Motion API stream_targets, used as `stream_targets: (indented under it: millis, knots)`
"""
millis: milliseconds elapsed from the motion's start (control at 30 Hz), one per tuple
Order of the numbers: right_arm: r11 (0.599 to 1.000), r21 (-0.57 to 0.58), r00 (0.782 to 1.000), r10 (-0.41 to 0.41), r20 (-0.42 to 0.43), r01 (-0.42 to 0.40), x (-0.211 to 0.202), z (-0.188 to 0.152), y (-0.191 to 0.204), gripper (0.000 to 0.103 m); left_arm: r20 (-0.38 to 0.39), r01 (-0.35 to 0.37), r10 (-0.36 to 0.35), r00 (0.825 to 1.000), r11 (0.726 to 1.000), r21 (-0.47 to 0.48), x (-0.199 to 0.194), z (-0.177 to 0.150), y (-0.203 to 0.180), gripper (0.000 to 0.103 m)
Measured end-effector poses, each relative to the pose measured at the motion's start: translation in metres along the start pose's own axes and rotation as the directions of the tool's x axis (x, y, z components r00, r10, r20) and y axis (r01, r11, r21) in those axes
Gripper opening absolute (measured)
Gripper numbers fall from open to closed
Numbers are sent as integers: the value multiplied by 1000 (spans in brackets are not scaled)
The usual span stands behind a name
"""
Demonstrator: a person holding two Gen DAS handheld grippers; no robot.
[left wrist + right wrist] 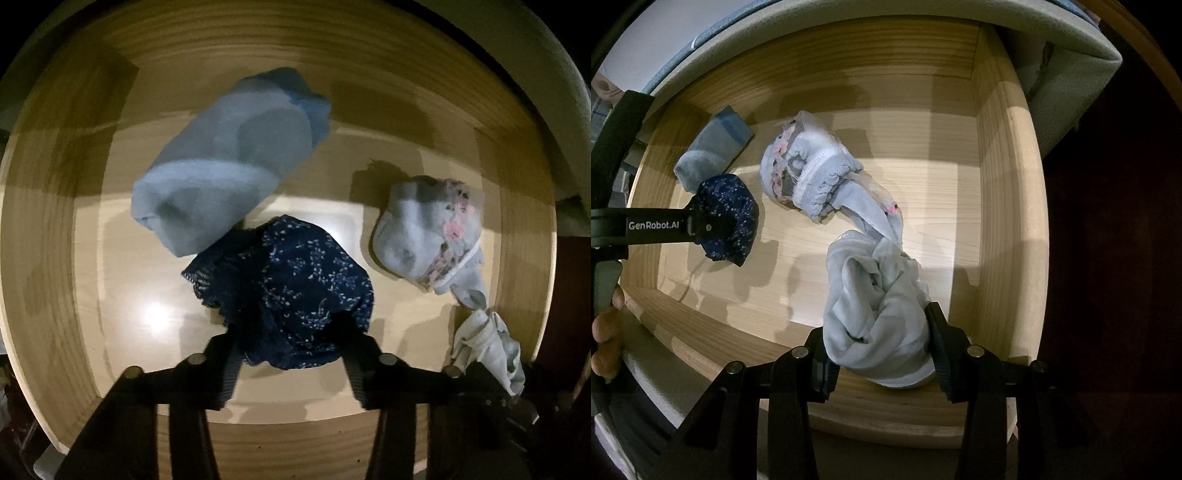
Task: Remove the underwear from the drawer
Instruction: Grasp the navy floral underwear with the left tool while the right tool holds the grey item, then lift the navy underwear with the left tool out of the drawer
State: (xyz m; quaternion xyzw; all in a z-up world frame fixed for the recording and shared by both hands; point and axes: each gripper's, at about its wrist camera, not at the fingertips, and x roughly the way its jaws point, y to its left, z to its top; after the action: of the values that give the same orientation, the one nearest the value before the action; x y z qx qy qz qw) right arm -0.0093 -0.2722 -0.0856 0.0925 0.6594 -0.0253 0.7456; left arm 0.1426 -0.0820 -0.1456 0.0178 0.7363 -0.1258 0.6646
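Right wrist view shows our right gripper [879, 354] clamped on a pale grey bunched cotton underwear [875, 306] near the front wall of the light wooden drawer [1004, 221]. A thin stretch of that fabric runs on to a rolled grey underwear with white elastic and pink floral lace [809, 173], which lies on the drawer floor farther in, so the two pieces look joined or snagged; we cannot tell which.

Left of these, our left gripper [291, 354] holds a navy blue underwear with small white flecks and a lace edge [288, 291], its fingers closed on the bundle from both sides. This piece seems to sit just above the floor, judging by the shadow beneath it. At the far left lies a light blue folded cotton garment with a darker band [229, 158], touching or overlapping the navy piece in the left wrist view; it is untouched.

To do this step well, we judge that both grippers should rise straight up, clear of the drawer walls, with the grips kept firm. We lift the right side slowly, watching whether the lace roll trails along. If it drags, we let it come up freely, not jerking it against the front wall.
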Motion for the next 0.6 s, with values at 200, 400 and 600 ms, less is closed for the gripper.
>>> stream_targets:
  millis: [200, 400, 600]
  knots:
    - [1000, 0, 1000, 0, 1, 0, 0, -1, -1, 41, -2, 0, 0, 1000, 1000, 8, 1, -10, -2, 31]
    - [1000, -1, 1000, 0, 0, 0, 0, -1, -1, 41, -31, -24, 25, 999, 1000, 19, 0, -25, 7, 31]
    - [1000, -1, 1000, 1, 1, -1, 0, -1, -1, 41, -78, -44, 47, 996, 999, 32, 1, -45, 29, 31]
